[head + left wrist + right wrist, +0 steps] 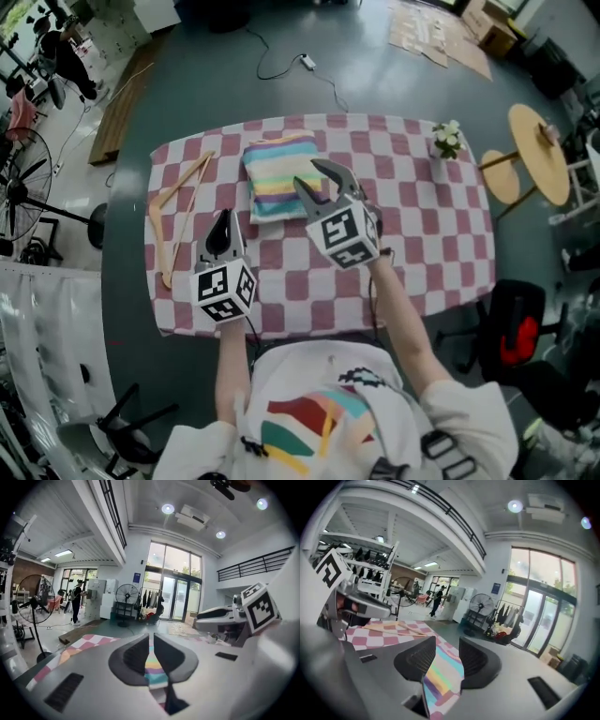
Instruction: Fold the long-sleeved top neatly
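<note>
Rainbow-striped, the long-sleeved top (277, 178) lies folded into 1 compact block on the far middle of the checked tablecloth (441, 244), with no sleeve trailing out. Its slightly longer side runs away from the person, tilted a little to the left at the far end, and its stripes run across.

The block sits ahead of both tools, on their far side. The right gripper (306, 172) is the nearer of the 2. In the head view its tips overlap the block's near right corner, and it looks raised above the cloth, not resting on it. Its jaws stand about half apart with nothing between them; its own view shows only the striped fabric lying beyond the gap.

The left gripper (220, 232) hangs short of the near left corner, apart from the fabric, between the block and the wooden hanger (178, 211) lying to the left. Its jaws are drawn almost together, leaving only a slit, and they clamp nothing; the stripes seen through that slit belong to the top lying further off.

Judging from the tidy block and the 2 empty tools, the folding seems finished or very nearly so. Any last squaring of an edge would fall most naturally to the right side, reaching forward and down to that near right corner, while the left would first have to travel forward and inward.
</note>
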A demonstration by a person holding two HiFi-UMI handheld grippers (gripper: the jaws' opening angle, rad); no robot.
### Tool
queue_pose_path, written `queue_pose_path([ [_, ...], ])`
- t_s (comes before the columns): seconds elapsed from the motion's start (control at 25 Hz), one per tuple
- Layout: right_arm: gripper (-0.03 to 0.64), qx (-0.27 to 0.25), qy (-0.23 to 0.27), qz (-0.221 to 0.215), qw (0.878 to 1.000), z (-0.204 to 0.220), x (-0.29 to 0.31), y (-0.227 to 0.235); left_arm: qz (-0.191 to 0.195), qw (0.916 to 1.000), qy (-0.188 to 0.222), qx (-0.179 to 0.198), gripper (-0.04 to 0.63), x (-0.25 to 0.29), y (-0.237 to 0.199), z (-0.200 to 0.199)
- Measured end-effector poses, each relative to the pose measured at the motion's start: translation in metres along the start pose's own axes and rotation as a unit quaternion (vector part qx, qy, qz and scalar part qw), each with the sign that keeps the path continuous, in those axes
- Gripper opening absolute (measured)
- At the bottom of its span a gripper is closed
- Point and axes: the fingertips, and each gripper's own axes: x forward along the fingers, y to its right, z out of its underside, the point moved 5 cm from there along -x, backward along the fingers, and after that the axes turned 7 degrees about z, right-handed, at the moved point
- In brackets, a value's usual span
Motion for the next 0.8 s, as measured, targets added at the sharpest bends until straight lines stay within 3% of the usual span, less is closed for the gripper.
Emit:
queue_pose_path([
  [0.16, 0.107, 0.077, 0.01, 0.074, 0.994, 0.01, -0.046, 0.033, 0.036, 0.9988, 0.007, 0.032, 0.008, 0.012, 0.033, -0.008],
  [0.4, 0.026, 0.167, -0.023, 0.152, 0.974, 0.051, -0.095, 0.049, 0.072, 0.9967, 0.0, 0.036, 0.008, 0.017, 0.063, -0.007],
  [0.6, 0.009, 0.21, -0.055, 0.161, 0.963, 0.082, -0.114, 0.036, 0.079, 0.996, -0.024, 0.035, 0.008, 0.014, 0.069, 0.011],
  [0.8, 0.008, 0.218, -0.08, 0.143, 0.962, 0.095, -0.115, 0.021, 0.08, 0.996, -0.037, 0.018, 0.008, 0.012, 0.064, 0.02],
])
